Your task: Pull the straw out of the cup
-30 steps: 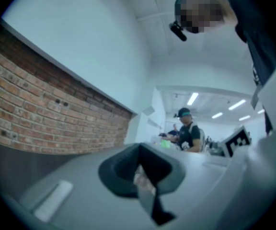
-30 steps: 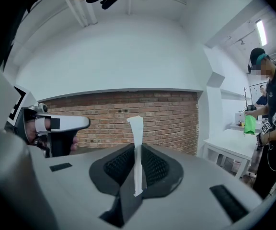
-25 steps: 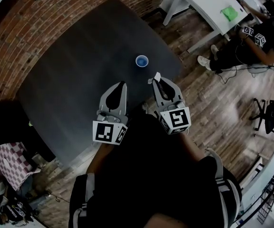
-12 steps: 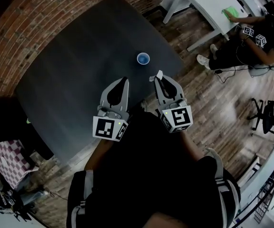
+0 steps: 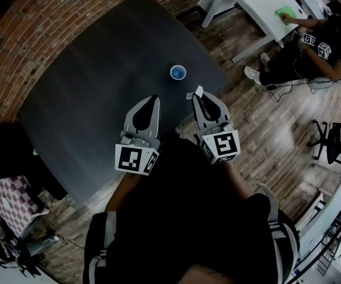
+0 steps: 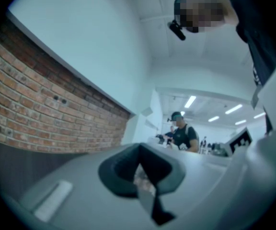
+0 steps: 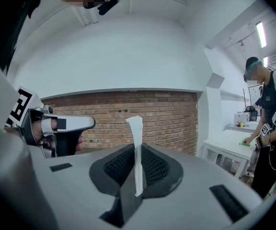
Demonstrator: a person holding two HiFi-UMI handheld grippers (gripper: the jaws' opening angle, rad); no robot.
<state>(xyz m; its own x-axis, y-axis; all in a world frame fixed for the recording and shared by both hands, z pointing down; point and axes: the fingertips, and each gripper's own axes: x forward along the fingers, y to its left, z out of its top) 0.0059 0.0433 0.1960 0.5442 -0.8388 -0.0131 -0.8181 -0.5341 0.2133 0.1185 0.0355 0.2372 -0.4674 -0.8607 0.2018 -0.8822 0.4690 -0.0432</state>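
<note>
Straw (image 7: 136, 128) is out of the cup and clamped in your right tool (image 7: 137, 145). Jaws are clenched on its lower part, and the rest sticks up past the tips. The straw is white and thin, with a flattened, slightly wider top end.

Cup (image 5: 178, 72) stands upright on the tabletop (image 5: 99, 81) ahead of the right tool, clear of both the straw and the tool. It is small and round with a blue rim, and sits near the tabletop's far right edge.

Your left tool (image 5: 153, 98) is clenched with its jaws together and nothing between them. It sits beside the right one over the near part of the tabletop, not touching it. Both tools have grey bodies and black ribbed pads.

The tabletop is dark grey and matte, squarish with rounded corners.

Room:
- A red brick wall (image 5: 16, 34) runs along the left and far side.
- The plank floor (image 5: 265, 129) is wood-look.
- A white table (image 5: 253, 5) stands at the upper right, with a seated person (image 5: 312, 52) next to it.
- A black office chair (image 5: 336, 141) is at the right edge.
- A pink-and-white checkered cloth (image 5: 10, 203) is at the lower left.
</note>
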